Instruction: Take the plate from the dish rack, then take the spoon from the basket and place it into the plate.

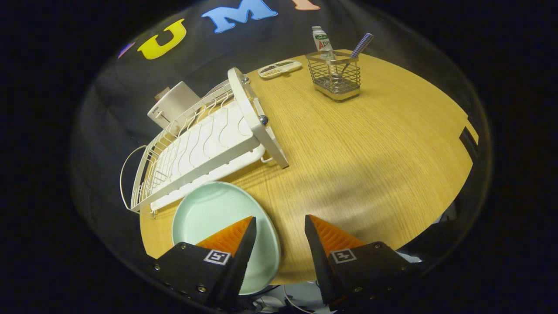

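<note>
Hovering low over the near edge of the desk (348,165), the gripper (279,235) has its fingers spread apart with nothing between them. Its left finger overlaps the pale green plate (209,213), which lies flat on the desk just in front of the dish rack (205,148), so the first step looks done. The spoon step seems next. That calls for crossing the bare wood to the far wire basket (336,78), where the spoon (358,49) stands tilted, its checked handle sticking out above the rim. A grasp on that handle from above looks easiest.

The path between is open. The rack's raised end frame juts toward the middle on the left, and a bottle (322,41) stands right behind the basket, with a small tray (279,68) to its left. The plate sits close to the near desk edge.
</note>
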Action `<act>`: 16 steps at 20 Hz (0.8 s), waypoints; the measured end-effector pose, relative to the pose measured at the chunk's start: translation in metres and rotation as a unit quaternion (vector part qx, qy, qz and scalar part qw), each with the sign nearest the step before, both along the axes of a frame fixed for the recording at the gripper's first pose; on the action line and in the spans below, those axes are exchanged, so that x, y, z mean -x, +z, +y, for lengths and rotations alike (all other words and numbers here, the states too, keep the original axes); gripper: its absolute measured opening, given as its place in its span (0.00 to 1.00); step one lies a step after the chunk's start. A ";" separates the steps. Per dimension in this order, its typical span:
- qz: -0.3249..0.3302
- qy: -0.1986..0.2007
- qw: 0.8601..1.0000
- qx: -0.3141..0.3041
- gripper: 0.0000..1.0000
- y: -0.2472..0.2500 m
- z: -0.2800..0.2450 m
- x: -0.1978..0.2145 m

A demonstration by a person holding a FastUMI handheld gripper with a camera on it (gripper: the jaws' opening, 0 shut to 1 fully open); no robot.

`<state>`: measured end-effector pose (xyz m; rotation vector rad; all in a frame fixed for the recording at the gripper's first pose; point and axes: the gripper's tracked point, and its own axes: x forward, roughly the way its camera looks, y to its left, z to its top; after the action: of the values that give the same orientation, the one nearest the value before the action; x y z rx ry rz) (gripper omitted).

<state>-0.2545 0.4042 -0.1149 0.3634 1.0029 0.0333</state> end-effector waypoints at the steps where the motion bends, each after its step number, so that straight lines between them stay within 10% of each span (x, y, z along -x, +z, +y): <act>1: -0.008 0.001 1.000 0.004 0.69 0.006 -0.004 -0.002; 5: -0.083 0.003 0.996 0.030 0.93 0.050 -0.021 -0.023; 16: -0.319 -0.026 0.931 0.175 0.93 0.229 -0.097 -0.118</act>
<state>-0.1370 0.3070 0.1138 0.0357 0.3398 -0.0728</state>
